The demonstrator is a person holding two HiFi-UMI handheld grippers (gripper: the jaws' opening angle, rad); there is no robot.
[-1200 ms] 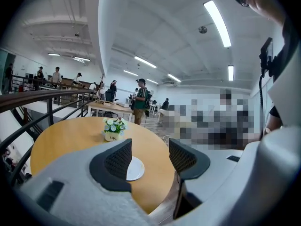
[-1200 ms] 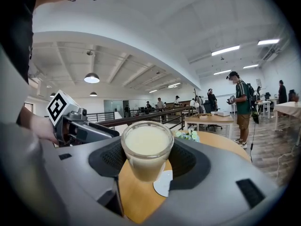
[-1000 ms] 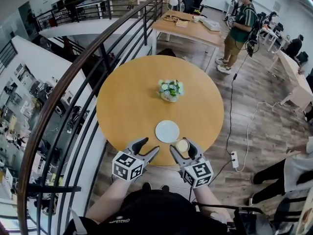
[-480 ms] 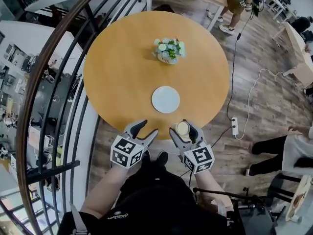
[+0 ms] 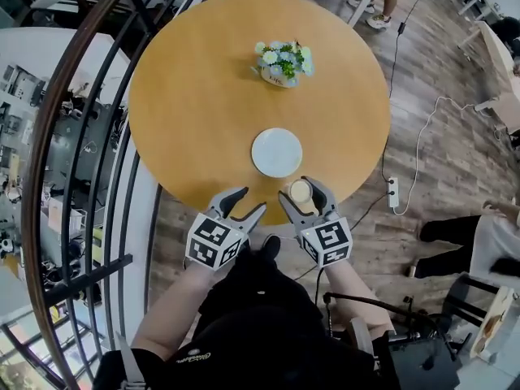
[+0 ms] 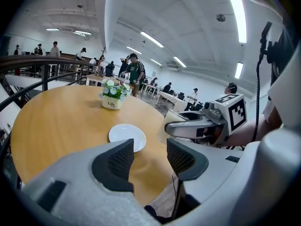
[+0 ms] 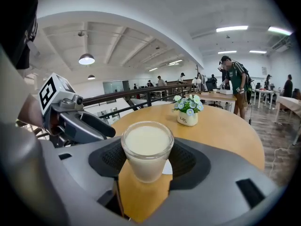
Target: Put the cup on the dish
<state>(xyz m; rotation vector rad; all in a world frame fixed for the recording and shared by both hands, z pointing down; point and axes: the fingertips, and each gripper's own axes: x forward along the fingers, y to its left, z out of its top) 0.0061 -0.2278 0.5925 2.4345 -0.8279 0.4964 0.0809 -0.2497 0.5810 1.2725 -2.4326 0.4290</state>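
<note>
Cup point(image 7: 147, 147) of pale, milky liquid stands upright between the dark ribbed pads of the right claw point(image 5: 302, 193), which grips its glass wall from both sides. In the head view the cup hangs over the near rim of the round wooden counter point(image 5: 195, 96), at about 5 o'clock from the dish point(image 5: 276, 152) and just beside it. It is not on the dish. Whether its base touches the wood cannot be told.

The dish is white, round and bare, and lies flat toward the 6 o'clock side of the counter. A small white pot of flowers point(image 5: 280, 62) stands at 12 o'clock from the dish, well apart from it, nearer the far rim.

The left claw point(image 5: 250, 200) is at about 7 o'clock from the dish, at the counter's near edge. Its jaws stand apart with nothing between them; in its own view only the counter top and the dish's edge show through the gap. Both claws point toward the dish, side by side and not touching.

A dark curved railing point(image 5: 81, 136) runs along the counter's 9 o'clock side. A white power strip point(image 5: 394, 192) lies on the wooden floor at 3 o'clock from the cup.
</note>
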